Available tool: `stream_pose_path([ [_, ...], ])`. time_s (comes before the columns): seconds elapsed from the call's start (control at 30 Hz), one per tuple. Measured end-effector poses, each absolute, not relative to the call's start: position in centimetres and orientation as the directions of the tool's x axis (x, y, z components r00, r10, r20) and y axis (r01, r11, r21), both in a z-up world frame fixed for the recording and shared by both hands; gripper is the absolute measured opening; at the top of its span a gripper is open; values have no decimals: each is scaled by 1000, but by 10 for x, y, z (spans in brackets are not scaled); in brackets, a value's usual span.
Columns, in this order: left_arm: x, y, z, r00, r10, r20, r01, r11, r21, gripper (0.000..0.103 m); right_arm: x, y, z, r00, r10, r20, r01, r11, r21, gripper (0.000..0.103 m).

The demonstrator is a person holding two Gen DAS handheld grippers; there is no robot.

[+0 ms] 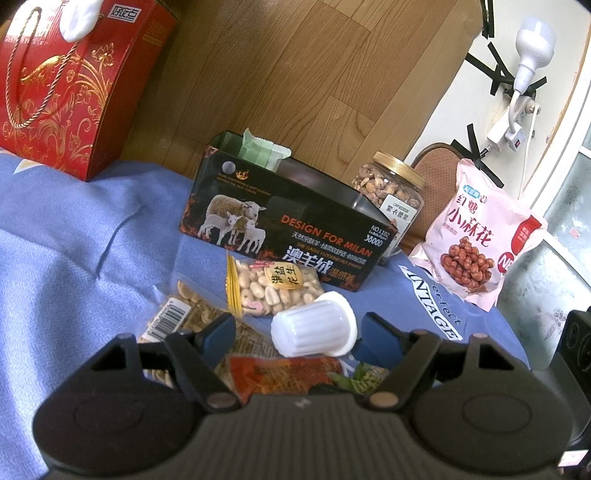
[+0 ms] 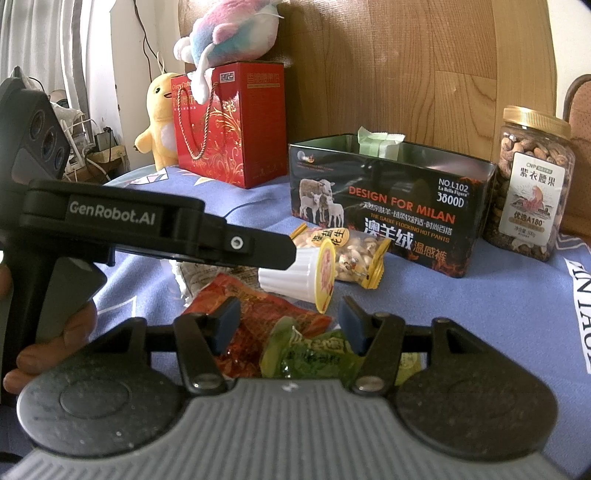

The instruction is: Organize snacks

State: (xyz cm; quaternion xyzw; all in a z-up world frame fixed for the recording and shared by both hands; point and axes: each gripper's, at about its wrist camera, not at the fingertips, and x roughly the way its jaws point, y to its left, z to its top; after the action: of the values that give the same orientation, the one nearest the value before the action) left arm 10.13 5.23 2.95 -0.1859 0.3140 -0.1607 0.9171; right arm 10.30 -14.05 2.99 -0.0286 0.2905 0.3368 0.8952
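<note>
A black tin box (image 1: 295, 225) (image 2: 388, 206) stands open on the blue cloth, with a green packet (image 1: 260, 149) (image 2: 376, 144) inside. In front of it lie a peanut bag (image 1: 273, 288) (image 2: 354, 254), a white jelly cup (image 1: 314, 328) (image 2: 295, 277) on its side, a red packet (image 1: 284, 373) (image 2: 255, 306) and a green packet (image 2: 314, 358). My left gripper (image 1: 299, 332) is open, its fingers either side of the jelly cup. My right gripper (image 2: 288, 325) is open and empty, above the red and green packets.
A nut jar (image 1: 391, 184) (image 2: 532, 181) stands right of the tin. A pink snack bag (image 1: 480, 236) leans further right. A red gift bag (image 1: 66, 85) (image 2: 232, 125) and plush toys (image 2: 229, 33) sit at the back left. A wooden headboard (image 2: 406, 66) is behind.
</note>
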Motion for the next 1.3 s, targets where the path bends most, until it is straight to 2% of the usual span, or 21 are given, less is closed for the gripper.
stream_pose_path([
  [0.4,102,42,28,733,-430,-526,198,876,-440,77,105,-137,29,602,578,-551,-623,771,128,66],
  [0.47,105,40,29,720,-444,-532,204,870,-450,74,106,-134,29,596,578,-557,-630,767,123,66],
  [0.63,116,29,25,682,-452,-575,208,873,-440,50,119,-128,30,580,581,-571,-620,770,153,67],
  [0.73,117,30,27,693,-433,-577,194,882,-429,47,122,-128,31,597,568,-567,-602,784,150,57],
  [0.8,115,34,33,705,-426,-567,184,882,-434,47,119,-130,34,623,543,-563,-587,800,122,32],
  [1.07,120,28,65,747,-444,-495,239,873,-424,47,124,-143,57,713,529,-460,-531,836,139,30],
  [1.3,154,22,98,794,-424,-436,257,883,-392,47,153,-137,83,778,487,-397,-493,865,94,30],
])
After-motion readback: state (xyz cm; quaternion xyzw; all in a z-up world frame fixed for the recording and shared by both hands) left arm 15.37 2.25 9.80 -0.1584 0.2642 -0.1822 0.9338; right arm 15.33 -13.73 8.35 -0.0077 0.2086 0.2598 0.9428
